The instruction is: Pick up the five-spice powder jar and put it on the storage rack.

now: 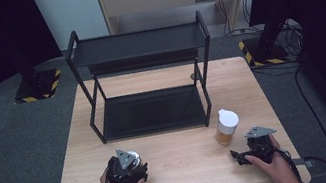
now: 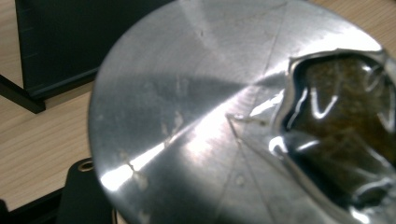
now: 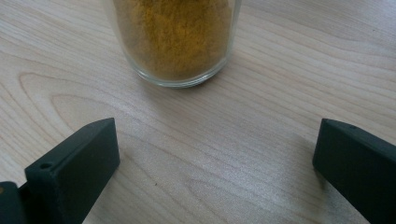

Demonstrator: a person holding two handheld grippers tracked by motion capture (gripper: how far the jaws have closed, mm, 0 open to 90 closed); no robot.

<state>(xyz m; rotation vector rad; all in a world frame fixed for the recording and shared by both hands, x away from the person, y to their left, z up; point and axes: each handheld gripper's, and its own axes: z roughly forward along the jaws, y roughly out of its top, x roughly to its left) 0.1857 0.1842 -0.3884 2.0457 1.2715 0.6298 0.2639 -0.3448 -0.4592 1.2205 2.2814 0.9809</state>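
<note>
A jar with a shiny silver lid [image 2: 187, 121] sits hard up against the camera in the left gripper view, its torn foil opening showing brown contents. One black finger [image 2: 86, 191] shows beside the jar at lower left; the other is hidden. In the high view my left gripper [image 1: 130, 167] sits over this jar [image 1: 133, 156] near the table's front left. A glass spice jar of yellow-orange powder [image 1: 227, 128] [image 3: 175, 42] with a white cap stands front right. My right gripper [image 1: 238, 155] [image 3: 217, 140] is open just behind it, with bare table between the jaws.
A black two-tier metal shelf rack [image 1: 138, 50] [image 2: 60, 42] stands across the back half of the wooden table [image 1: 186, 178], both tiers bare. Black posts with striped bases stand on the floor beyond the table's corners.
</note>
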